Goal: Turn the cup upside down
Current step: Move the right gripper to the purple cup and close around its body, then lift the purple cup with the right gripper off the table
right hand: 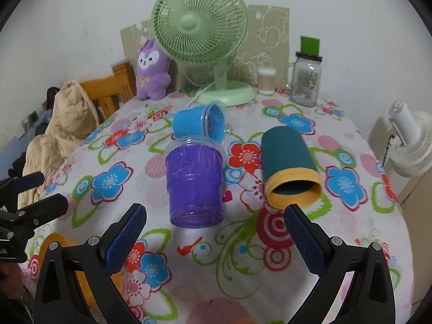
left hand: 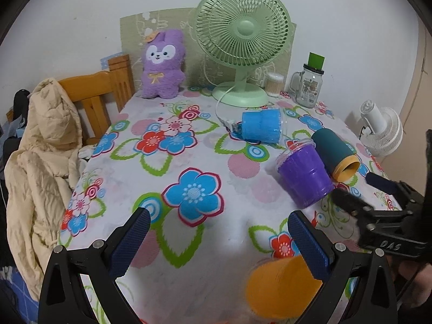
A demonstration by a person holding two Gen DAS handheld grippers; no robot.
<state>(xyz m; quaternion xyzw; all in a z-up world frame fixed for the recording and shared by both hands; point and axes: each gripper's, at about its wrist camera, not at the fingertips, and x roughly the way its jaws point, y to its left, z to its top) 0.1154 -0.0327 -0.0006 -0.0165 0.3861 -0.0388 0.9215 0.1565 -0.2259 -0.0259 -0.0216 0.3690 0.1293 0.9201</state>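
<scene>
Both tools gape above the floral table (right hand: 364, 140).

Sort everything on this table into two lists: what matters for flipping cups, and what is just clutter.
For the job: purple cup, blue cup, teal cup with yellow rim, orange cup, all lying on their sides; left hand-held gripper and right hand-held gripper, both open.

Lying about: green fan, purple plush, glass jar, cotton swab tub.
</scene>
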